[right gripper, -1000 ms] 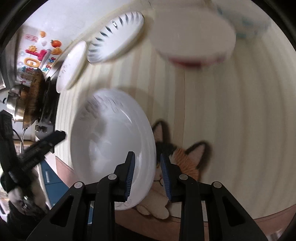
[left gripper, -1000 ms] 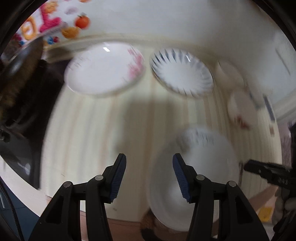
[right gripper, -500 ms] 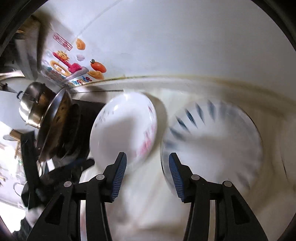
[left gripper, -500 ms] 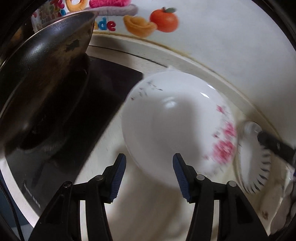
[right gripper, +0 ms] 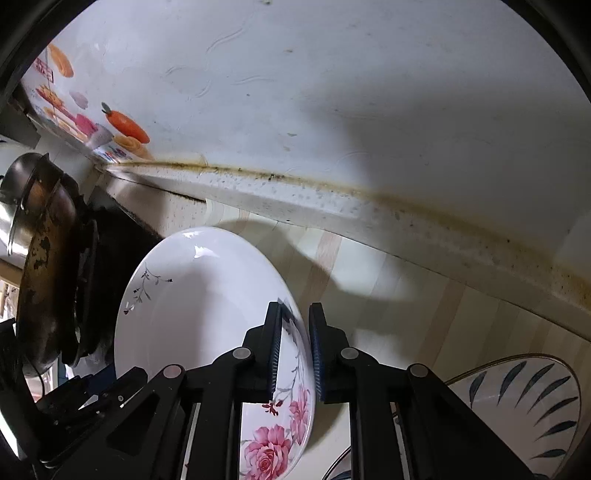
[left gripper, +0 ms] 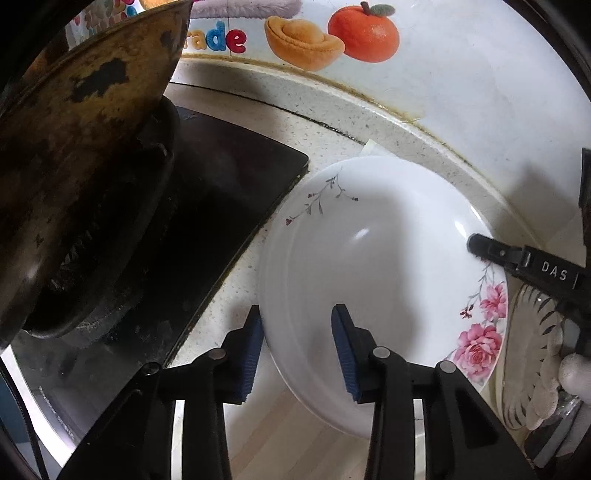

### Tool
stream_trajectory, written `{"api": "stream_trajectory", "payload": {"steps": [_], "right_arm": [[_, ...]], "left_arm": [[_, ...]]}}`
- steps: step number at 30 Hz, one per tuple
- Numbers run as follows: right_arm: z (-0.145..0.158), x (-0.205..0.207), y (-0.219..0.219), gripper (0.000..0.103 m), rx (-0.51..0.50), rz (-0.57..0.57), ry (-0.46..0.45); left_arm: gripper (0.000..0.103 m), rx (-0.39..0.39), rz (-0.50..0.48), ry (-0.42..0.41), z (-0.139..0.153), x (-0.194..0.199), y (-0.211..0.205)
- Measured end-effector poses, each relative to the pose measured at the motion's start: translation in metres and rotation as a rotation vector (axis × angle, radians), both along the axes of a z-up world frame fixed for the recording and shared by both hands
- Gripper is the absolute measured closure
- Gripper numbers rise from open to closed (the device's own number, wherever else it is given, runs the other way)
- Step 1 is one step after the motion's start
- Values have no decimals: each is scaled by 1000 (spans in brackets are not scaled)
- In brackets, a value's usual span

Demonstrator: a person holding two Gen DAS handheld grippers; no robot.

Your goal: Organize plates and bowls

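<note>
A white plate with pink roses lies on the counter next to the black stove; it also shows in the right wrist view. My left gripper is open, its jaws astride the plate's near left rim, one finger outside and one over the plate. My right gripper is closed down on the plate's right rim near the roses; its finger shows in the left wrist view. A blue-leaf patterned plate lies just to the right; it also shows in the left wrist view.
A black stove top with a worn wok sits directly left of the plate. The wall with fruit stickers rises behind the counter. A striped mat covers the counter to the right.
Both grippers have moved in on the rose plate. The right gripper narrowed from open to closed on its rim. The left gripper came closer and straddles the near rim.
</note>
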State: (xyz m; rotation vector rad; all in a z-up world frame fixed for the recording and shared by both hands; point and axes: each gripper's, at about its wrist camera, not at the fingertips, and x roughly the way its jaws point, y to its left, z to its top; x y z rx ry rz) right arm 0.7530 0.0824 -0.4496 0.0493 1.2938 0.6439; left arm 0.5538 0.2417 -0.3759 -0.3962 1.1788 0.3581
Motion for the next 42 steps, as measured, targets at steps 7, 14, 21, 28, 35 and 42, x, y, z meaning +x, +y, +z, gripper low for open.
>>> {"api": "stream_trajectory", "payload": {"steps": [7,14,21,28,35,42], "right_arm": [[18,-15,-17,86,12,-16,-10],[64,-52,-61,86,71,-63,-33],[111,-124,-135,86,107,-148,-44],[121,-214,-199,86,65,-188,-33],[98,-296,-250,86,42,-247,20],[56,-333,-271,86,10,-300,75]], "left_arm": [[68,-8,-9,-51,29,-14,-13],[68,-36,-72,-109,74,-41,-34],[68,-80,-191,-120,105,-82,-81],[68,-121,-270,-93,103,-135,-125],[68,-126,-346,-21,76,-172,-158],[68,-100,-384,59,34,-182,-177]]}}
